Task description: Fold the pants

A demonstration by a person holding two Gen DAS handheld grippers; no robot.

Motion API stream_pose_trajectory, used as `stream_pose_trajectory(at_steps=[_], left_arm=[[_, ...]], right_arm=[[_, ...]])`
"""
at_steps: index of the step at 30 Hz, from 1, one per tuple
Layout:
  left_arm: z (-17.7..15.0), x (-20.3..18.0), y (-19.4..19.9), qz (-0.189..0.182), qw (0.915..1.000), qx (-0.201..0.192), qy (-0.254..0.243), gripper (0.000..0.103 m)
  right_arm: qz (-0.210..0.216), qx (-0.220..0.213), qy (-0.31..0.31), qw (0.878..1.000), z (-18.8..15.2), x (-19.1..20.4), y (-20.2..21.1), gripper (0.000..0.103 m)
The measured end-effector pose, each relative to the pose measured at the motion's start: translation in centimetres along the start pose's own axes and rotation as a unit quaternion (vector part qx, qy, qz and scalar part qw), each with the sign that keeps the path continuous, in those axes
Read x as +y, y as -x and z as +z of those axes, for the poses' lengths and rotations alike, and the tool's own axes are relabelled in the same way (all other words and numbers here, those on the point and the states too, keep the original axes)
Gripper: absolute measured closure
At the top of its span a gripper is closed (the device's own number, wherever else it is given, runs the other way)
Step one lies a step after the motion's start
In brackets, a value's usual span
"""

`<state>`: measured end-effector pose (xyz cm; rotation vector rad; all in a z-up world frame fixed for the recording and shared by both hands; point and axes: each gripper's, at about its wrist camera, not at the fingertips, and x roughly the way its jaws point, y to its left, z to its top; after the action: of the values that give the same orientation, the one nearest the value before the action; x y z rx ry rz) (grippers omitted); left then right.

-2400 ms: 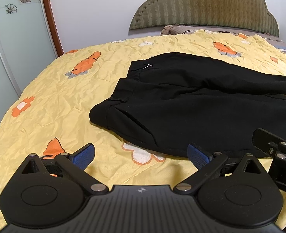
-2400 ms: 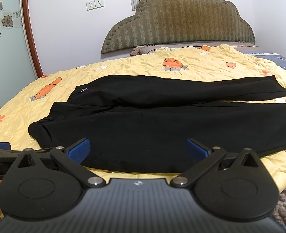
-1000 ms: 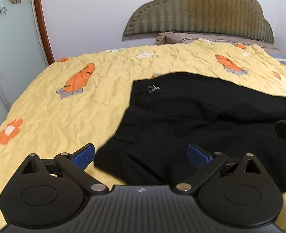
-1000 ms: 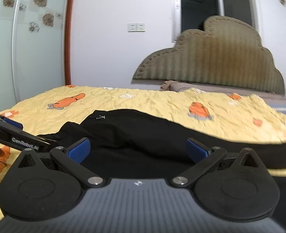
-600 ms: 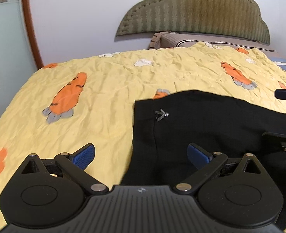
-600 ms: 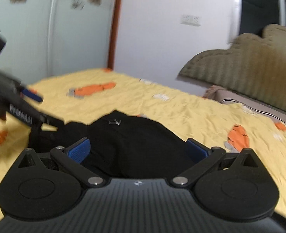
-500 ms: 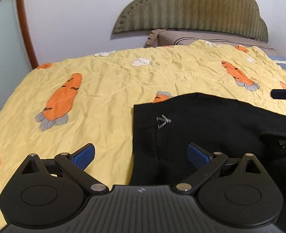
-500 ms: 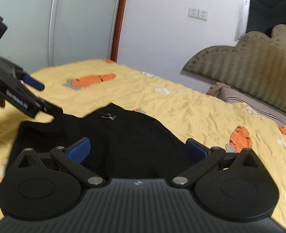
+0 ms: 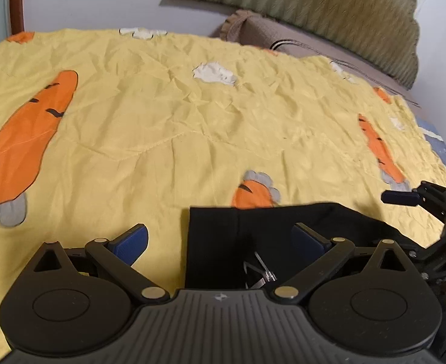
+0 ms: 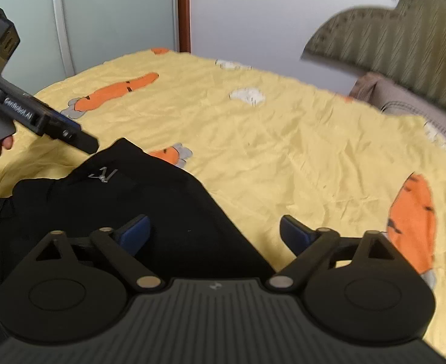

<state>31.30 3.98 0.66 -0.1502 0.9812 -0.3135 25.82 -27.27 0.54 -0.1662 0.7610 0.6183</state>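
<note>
The black pants (image 9: 223, 251) lie flat on the yellow bedspread (image 9: 168, 127) printed with carrots, their waistband corner directly under the left gripper (image 9: 219, 239), whose blue fingers (image 9: 130, 241) stand wide apart: one over bare quilt, the other over the dark cloth, neither pressing on it. A small metal zipper pull (image 9: 260, 273) shows just inside the right-hand finger. In the right wrist view the pants' far edge (image 10: 223, 212) runs diagonally between the spread fingers of the right gripper (image 10: 215, 232), which have just been closing a little yet are still apart, the cloth below them and not pinched. Beyond both tools stretches the wrinkled quilt, then a brown pillow (image 9: 262, 30) and the olive padded headboard (image 9: 329, 3) against the white wall.
</note>
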Motion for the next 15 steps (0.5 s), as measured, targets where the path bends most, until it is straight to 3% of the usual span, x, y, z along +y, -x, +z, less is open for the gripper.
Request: stream_pose_trajectory(at_steps=[9,10,11,13,15], left_arm=[[1.0,-0.2,-3.5,0.011,0.9992,0.03,-0.022,0.003],[1.0,-0.1,-3.6,0.001,0.9994,0.032,-0.017,0.01],[1.0,-0.2,-3.8,-0.014,0.9992,0.036,-0.011,0.024],[1.0,-0.8,-3.7,-0.017,0.9992,0.034,-0.015,0.038],[1.0,-1.3,-3.7,-0.008,0.999,0.035,-0.025,0.053]], right_arm=[[0.052,0.066,-0.033,0.996,-0.1,-4.1,-2.8,0.016],[0.055,0.072,-0.033,0.995,-0.3,-4.1,-2.9,0.016],[0.056,0.077,-0.035,0.995,-0.5,-4.3,-3.0,0.016],[0.059,0.088,-0.05,0.993,-0.9,-4.8,-3.3,0.024],[0.065,0.088,-0.059,0.992,-1.3,-4.9,-3.3,0.044]])
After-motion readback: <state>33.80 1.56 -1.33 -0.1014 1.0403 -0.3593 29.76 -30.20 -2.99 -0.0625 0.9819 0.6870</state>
